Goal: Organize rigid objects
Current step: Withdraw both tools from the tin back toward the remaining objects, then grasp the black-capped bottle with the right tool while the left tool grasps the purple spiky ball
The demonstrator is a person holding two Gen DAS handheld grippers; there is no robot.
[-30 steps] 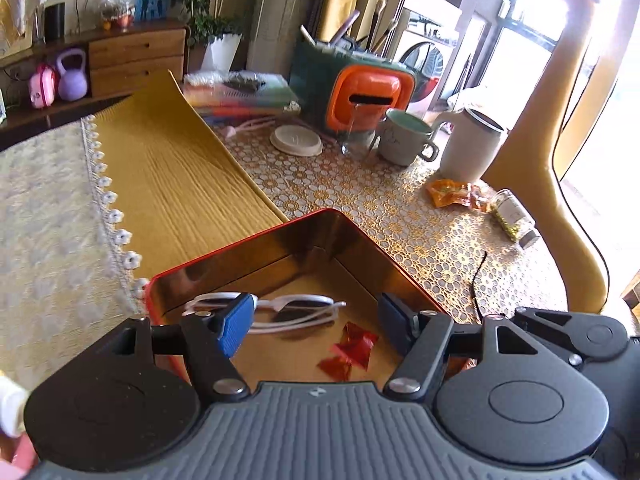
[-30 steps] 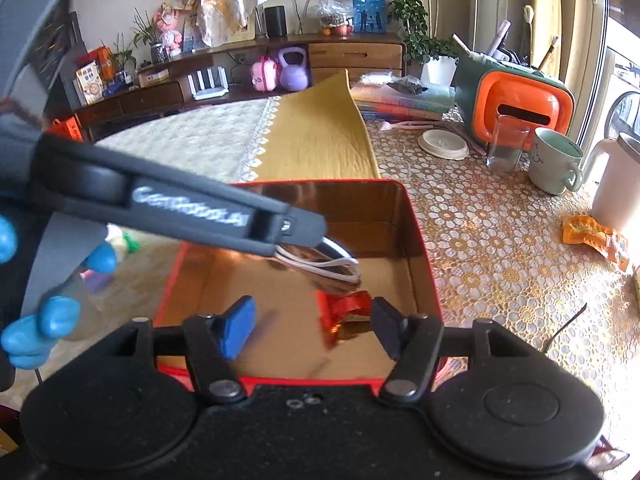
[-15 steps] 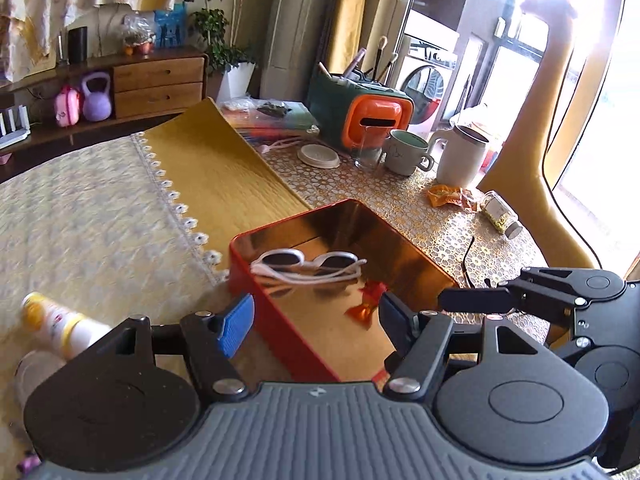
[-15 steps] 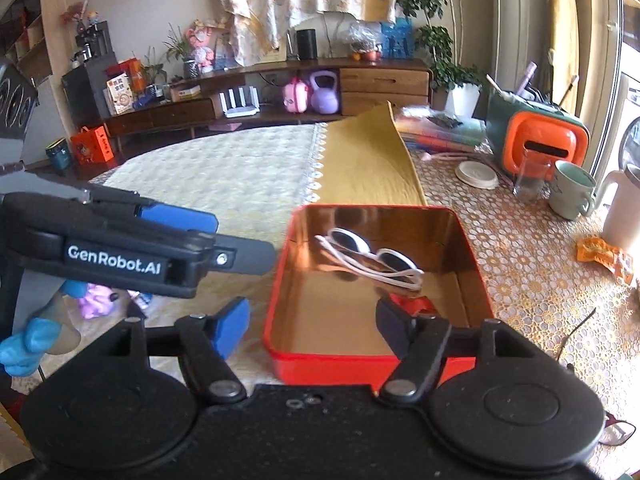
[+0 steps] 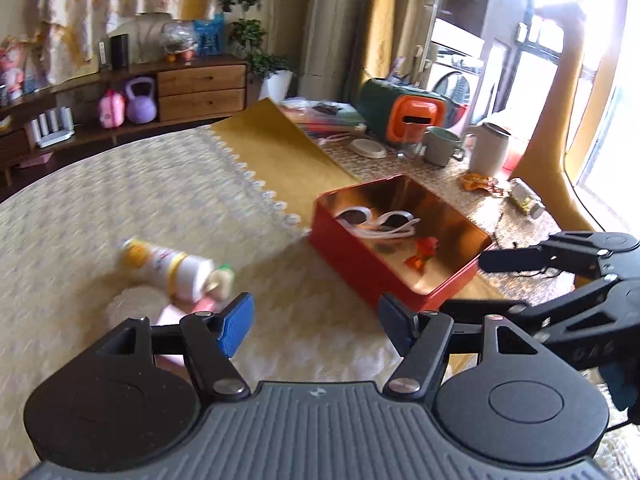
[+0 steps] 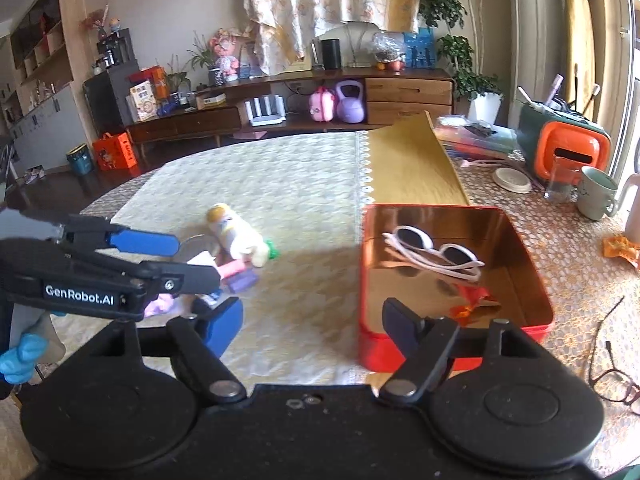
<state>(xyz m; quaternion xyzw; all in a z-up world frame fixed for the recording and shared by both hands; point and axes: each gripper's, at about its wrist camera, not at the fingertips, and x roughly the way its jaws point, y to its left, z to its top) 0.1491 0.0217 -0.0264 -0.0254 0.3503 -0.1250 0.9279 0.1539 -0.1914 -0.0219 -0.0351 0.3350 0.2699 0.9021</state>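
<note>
Sunglasses (image 6: 434, 249) and a red wrapper (image 6: 472, 300) are lying in the tin (image 6: 452, 354), sorted. Both hand-held grippers, left (image 5: 316, 322) and right (image 6: 312, 326), are gaping empty, the right's jaws just widening, facing the bottle (image 6: 236, 236) on the counter (image 6: 280, 184).

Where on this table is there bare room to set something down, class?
Free: the cream cloth between the fallen bottle and the red tin, and beyond the bottle. Crowded: the small items beside the bottle, and the lace side around the mug.
</note>
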